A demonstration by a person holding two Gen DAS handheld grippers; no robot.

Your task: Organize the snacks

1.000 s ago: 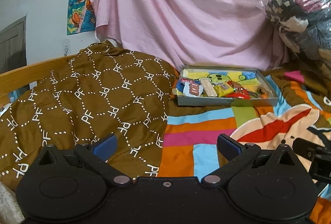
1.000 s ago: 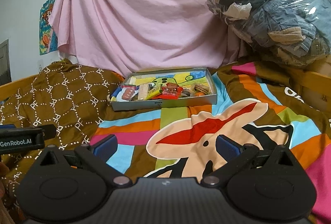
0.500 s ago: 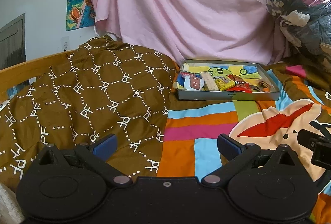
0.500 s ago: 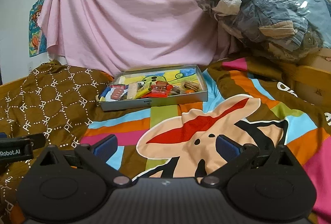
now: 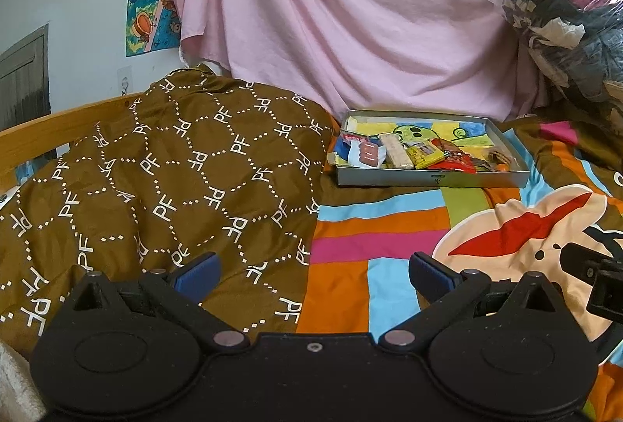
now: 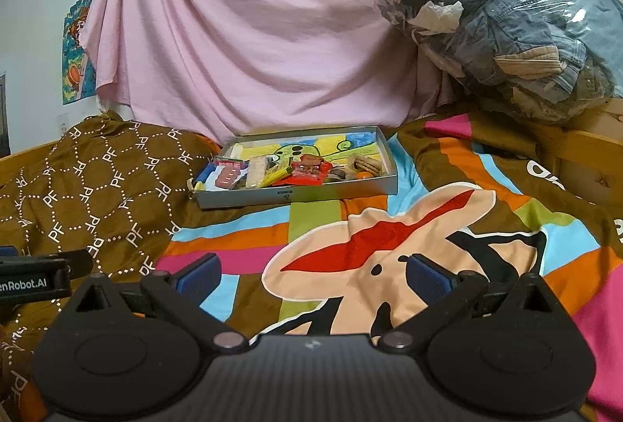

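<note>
A shallow grey tray [image 5: 432,178] [image 6: 296,193] with a cartoon-printed floor lies on the bed near the pink sheet. Several wrapped snacks are bunched along its near side: a white and red packet [image 5: 366,154] [image 6: 227,177], a pale bar [image 5: 395,151] [image 6: 256,171], a yellow packet [image 5: 422,154] [image 6: 277,176], a red packet [image 5: 451,159] [image 6: 307,173] and round biscuits [image 5: 498,155] [image 6: 364,165]. My left gripper [image 5: 313,270] is open and empty, well short of the tray. My right gripper [image 6: 313,272] is likewise open and empty over the colourful bedspread.
A brown patterned quilt [image 5: 163,180] is heaped left of the tray. A plastic-wrapped bundle of clothes [image 6: 502,17] sits at the back right. A pink sheet [image 6: 253,40] hangs behind. A wooden bed rail [image 5: 46,134] runs along the left. The striped bedspread [image 6: 389,247] lies flat in front.
Both grippers have drifted slightly toward the tray, which looks a little larger. Both stay open and empty.
</note>
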